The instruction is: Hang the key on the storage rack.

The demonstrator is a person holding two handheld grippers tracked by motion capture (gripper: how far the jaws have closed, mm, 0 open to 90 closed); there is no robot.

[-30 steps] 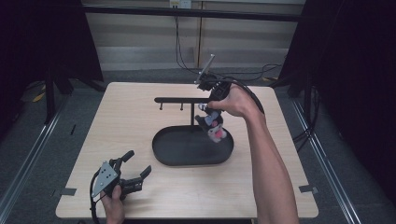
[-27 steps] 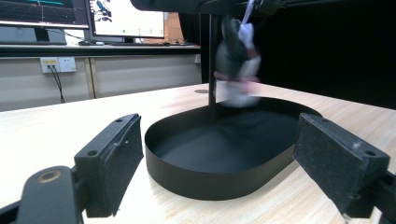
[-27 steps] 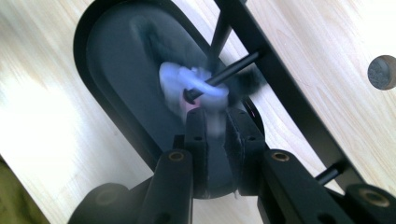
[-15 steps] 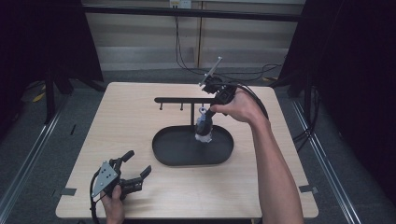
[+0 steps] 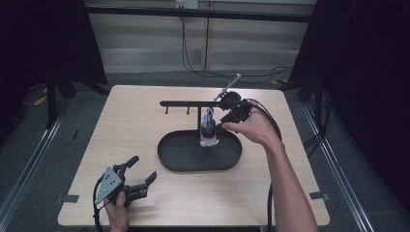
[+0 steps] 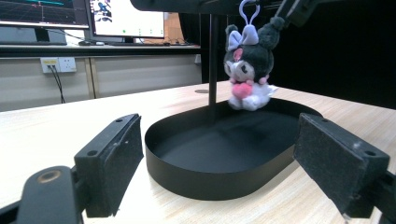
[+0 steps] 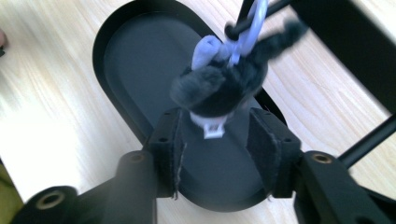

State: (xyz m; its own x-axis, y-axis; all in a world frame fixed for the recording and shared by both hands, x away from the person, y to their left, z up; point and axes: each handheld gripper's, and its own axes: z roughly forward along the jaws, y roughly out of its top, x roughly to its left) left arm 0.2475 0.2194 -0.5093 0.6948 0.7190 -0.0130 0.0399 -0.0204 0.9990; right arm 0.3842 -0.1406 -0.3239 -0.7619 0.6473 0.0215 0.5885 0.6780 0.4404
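Plush keychain (image 5: 208, 131), one, black tray (image 5: 175, 162), one, tongs, two

plush toy (image 6: 248, 70), black tray (image 6: 205, 175), open claw (image 6: 233, 172)

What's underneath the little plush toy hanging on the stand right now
Under the plush toy lies the bare floor of the black oval tray. Whether its feet touch the tray cannot be told; the toy covers the spot directly beneath it.
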